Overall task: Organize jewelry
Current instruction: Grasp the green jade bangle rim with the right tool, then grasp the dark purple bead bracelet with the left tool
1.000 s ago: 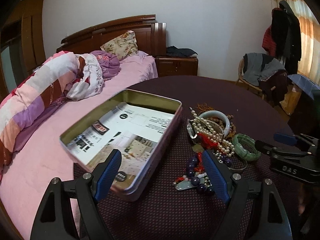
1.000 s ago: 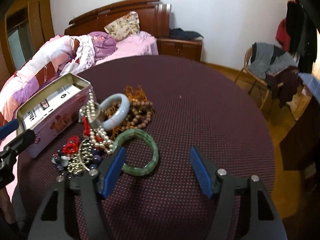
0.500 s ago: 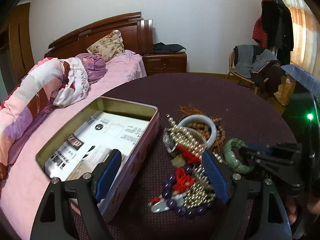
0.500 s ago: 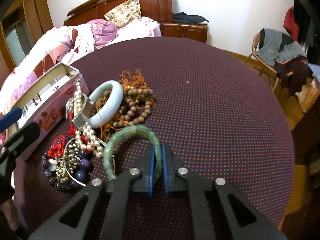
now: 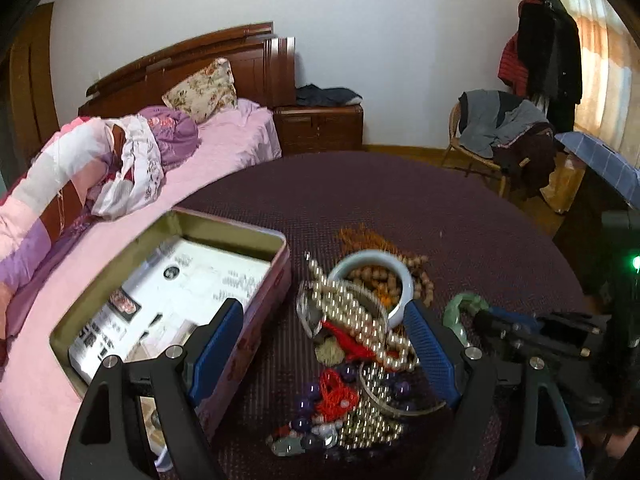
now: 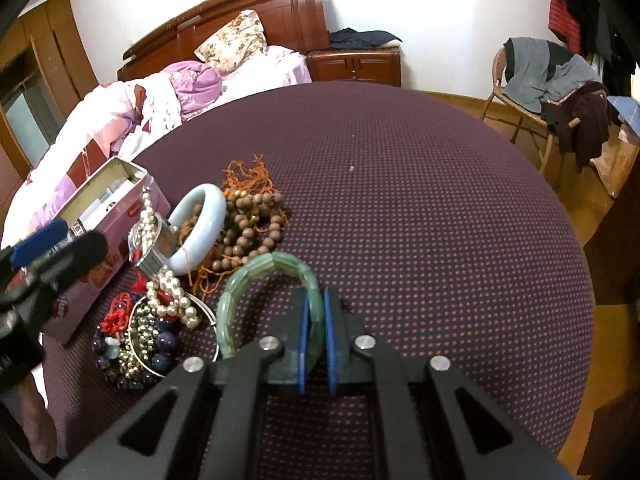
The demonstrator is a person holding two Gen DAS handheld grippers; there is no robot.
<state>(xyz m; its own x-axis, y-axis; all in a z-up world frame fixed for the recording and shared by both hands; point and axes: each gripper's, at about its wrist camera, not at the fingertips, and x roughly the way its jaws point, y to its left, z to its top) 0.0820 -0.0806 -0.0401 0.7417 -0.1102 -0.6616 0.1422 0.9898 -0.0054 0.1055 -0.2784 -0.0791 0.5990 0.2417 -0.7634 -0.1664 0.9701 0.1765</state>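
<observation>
Right gripper point(image 6: 315, 320): jaws clamped on one side of the green jade bracelet point(image 6: 256, 276), the blue pads pressing the band from both faces. The bracelet stands tilted on edge, its free arc curving up and to the left of the pads; whether its lower part touches the table point(image 6: 420, 200) cannot be determined. In the left wrist view the same bracelet point(image 5: 460, 308) appears at the right of the jewelry pile, held by the right gripper point(image 5: 490, 318).

Left gripper point(image 5: 320, 344): jaws spread wide, nothing between them. It hangs above the pile, with one blue pad over the near wall of the tin box point(image 5: 256, 240) and the other pad beside the pale bangle point(image 5: 404, 280).

Jewelry pile, on the dark dotted tablecloth just beside the box:
- pale bangle point(image 6: 204, 232), lying over the brown wooden beads point(image 6: 252, 232) with orange cord;
- pearl strand point(image 6: 168, 288), draped from a silver cuff point(image 6: 154, 256) toward the front of the pile;
- red coral piece point(image 6: 116, 312), gold bead strand point(image 6: 140, 340) and purple beads point(image 6: 164, 344), nearest the camera, inside a thin metal ring.

The tin box is open, rectangular, with a pink printed outer wall; printed paper point(image 5: 180, 292) lies flat inside it. No jewelry is visible in the box.
</observation>
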